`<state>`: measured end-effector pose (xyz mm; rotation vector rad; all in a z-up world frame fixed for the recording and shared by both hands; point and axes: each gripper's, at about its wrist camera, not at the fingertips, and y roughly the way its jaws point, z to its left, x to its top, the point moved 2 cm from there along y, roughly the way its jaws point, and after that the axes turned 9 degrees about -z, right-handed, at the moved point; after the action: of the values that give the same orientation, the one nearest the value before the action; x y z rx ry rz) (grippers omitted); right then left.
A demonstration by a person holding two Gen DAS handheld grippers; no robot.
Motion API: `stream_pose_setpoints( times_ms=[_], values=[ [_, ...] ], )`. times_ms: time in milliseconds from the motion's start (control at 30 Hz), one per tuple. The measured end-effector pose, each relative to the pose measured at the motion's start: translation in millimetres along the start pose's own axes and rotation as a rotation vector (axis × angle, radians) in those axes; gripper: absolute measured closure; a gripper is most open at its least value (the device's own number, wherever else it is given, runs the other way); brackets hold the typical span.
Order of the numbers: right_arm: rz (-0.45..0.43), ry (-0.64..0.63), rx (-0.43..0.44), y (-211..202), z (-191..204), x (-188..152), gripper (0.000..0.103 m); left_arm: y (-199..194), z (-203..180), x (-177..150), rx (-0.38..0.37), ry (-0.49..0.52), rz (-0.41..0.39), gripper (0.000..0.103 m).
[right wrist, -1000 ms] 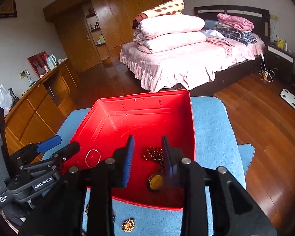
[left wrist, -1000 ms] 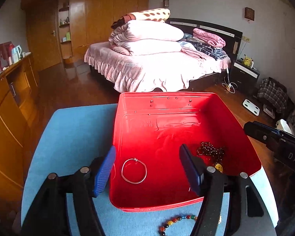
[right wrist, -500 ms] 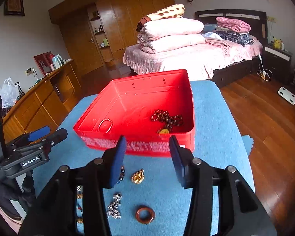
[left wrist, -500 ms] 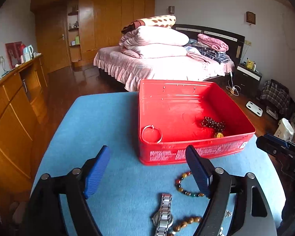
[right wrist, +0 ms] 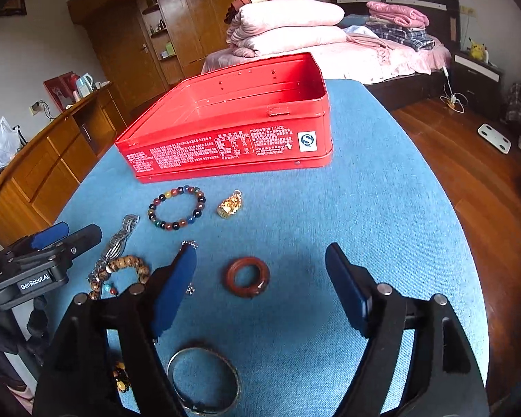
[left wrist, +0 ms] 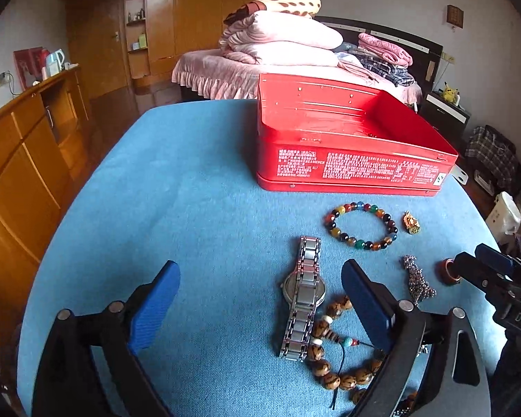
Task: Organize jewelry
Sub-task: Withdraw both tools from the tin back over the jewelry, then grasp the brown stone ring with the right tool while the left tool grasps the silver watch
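A red tin box (left wrist: 350,146) (right wrist: 232,132) stands on the blue table. In front of it lie a multicolour bead bracelet (left wrist: 361,226) (right wrist: 176,207), a gold charm (left wrist: 411,222) (right wrist: 230,205), a metal watch (left wrist: 304,295) (right wrist: 116,243), a brown bead bracelet (left wrist: 330,351) (right wrist: 125,267), a sparkly piece (left wrist: 416,279), a red-brown ring (right wrist: 247,277) (left wrist: 446,271) and a silver bangle (right wrist: 205,378). My left gripper (left wrist: 260,305) is open and empty, low over the table left of the watch. My right gripper (right wrist: 264,288) is open and empty, the ring between its fingers.
The blue cloth table (left wrist: 191,191) ends in a rounded edge with wooden floor (right wrist: 469,180) to the right. A wooden cabinet (left wrist: 24,153) stands at the left, a bed (left wrist: 295,62) behind the table.
Both grippers have pulled back from over the red box and dropped low toward the table's near side. The right gripper has opened wider. The loose jewelry has come into view.
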<state>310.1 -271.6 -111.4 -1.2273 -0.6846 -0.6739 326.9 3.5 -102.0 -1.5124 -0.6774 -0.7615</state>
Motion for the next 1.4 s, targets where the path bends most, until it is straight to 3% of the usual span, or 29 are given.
stream_pose_setpoints(
  times_ms=[67, 233, 667, 700, 800, 1200, 1400],
  values=[
    [-0.001, -0.010, -0.019, -2.9, 0.4, -3.1, 0.016, -3.7, 0.0, -6.8, 0.007, 0.013, -0.004, 0.009],
    [-0.015, -0.041, -0.065, -11.8, 6.8, -4.7, 0.007, -12.5, 4.4, -15.8, 0.018, 0.019, -0.007, 0.008],
    [0.011, -0.096, -0.087, -16.1, 15.6, -14.8, 0.007, -22.7, 3.7, -21.3, 0.017, 0.026, -0.004, 0.008],
    [0.014, -0.098, -0.089, -15.3, 15.8, -14.8, 0.008, -22.6, 3.2, -21.8, 0.016, 0.027, -0.003, 0.008],
    [0.038, -0.099, -0.076, -9.7, 16.9, -16.2, 0.029, -20.6, 2.4, -21.4, 0.013, 0.027, 0.001, 0.008],
    [0.071, -0.103, -0.088, 4.1, 14.4, -17.1, 0.046, -4.3, 1.8, -18.5, -0.024, 0.013, 0.024, 0.008],
    [0.064, -0.115, -0.104, 6.9, 12.4, -15.8, 0.061, 6.4, 0.0, -15.8, -0.035, 0.022, 0.043, 0.009]
  ],
)
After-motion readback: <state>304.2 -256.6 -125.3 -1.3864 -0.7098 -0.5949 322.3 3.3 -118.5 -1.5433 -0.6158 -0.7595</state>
